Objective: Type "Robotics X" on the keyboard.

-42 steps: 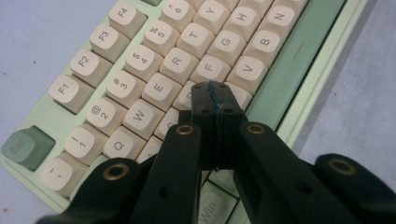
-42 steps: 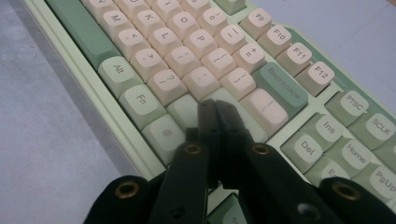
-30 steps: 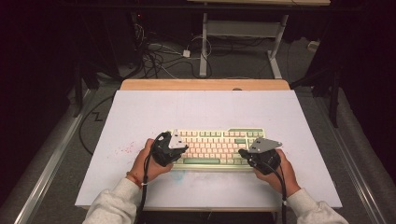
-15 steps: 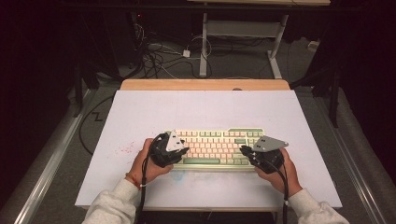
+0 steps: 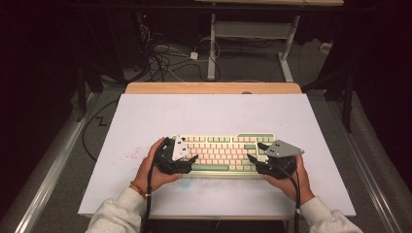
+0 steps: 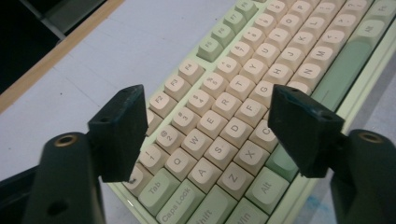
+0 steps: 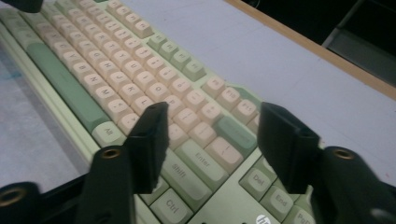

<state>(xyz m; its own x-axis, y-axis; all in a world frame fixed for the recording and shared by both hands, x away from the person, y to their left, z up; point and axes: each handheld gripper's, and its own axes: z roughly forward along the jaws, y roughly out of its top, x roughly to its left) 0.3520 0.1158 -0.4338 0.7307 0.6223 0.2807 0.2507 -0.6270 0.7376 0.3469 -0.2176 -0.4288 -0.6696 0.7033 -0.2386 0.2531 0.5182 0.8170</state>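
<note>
Keyboard: the cream and green keyboard [image 5: 224, 153] lies flat on the white table [image 5: 214, 114], toward the near edge and about midway between left and right; its long side runs left to right; a green space bar sits along its near row

Your left gripper: the left gripper [image 5: 190, 159] sits at the keyboard's left end, held in your left hand [image 5: 150, 170]; in the left gripper view [image 6: 205, 135] its jaws stand wide apart, gripping nothing; they hang over the Q, W, A, S, Z, X keys; whether they touch the keycaps I cannot tell

Your right gripper: the right gripper [image 5: 253, 156] sits at the keyboard's right end, held in your right hand [image 5: 291, 179]; in the right gripper view [image 7: 210, 137] its jaws are also spread, holding nothing; between them lie the Enter and Shift keys, with Del and End just to the right

Table: faint red specks [image 5: 130, 156] mark the surface left of the keyboard; a wooden strip [image 5: 214, 88] runs along the far edge

Floor: tangled cables [image 5: 167, 58] lie beyond the table
</note>
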